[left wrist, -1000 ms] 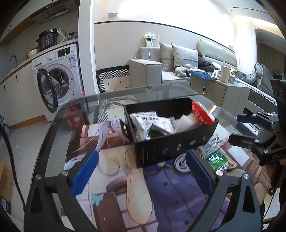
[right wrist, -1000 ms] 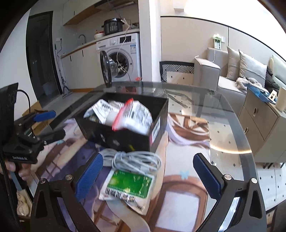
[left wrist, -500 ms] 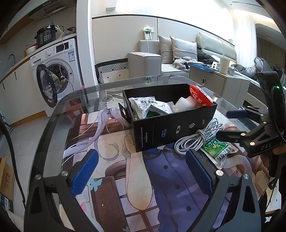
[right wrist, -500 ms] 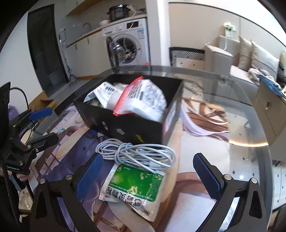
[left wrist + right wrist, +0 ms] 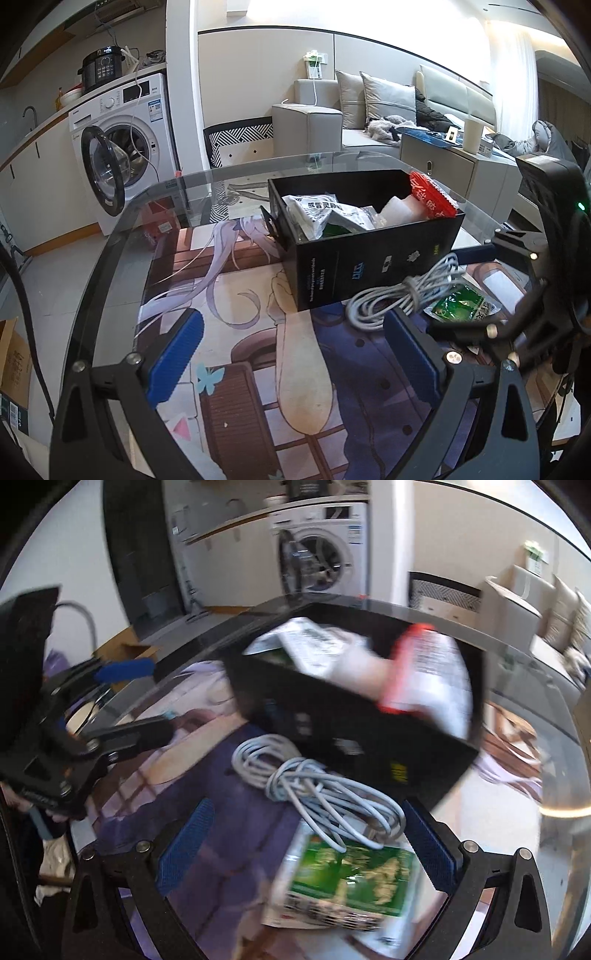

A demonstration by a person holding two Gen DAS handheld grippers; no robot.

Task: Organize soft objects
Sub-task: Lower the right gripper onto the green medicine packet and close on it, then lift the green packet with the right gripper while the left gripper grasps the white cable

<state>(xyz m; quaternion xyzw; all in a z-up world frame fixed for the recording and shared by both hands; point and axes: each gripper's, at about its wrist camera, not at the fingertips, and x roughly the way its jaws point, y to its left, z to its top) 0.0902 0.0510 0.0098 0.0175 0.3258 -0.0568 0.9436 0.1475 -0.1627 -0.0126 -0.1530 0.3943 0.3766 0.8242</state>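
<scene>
One grey coiled cable (image 5: 317, 786), green-white packet (image 5: 347, 882)

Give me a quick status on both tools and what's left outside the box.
Both tools open, empty: left tool, right tool. Green packet and grey cable coil lie outside the black box. Cable overlaps the packet.
</scene>
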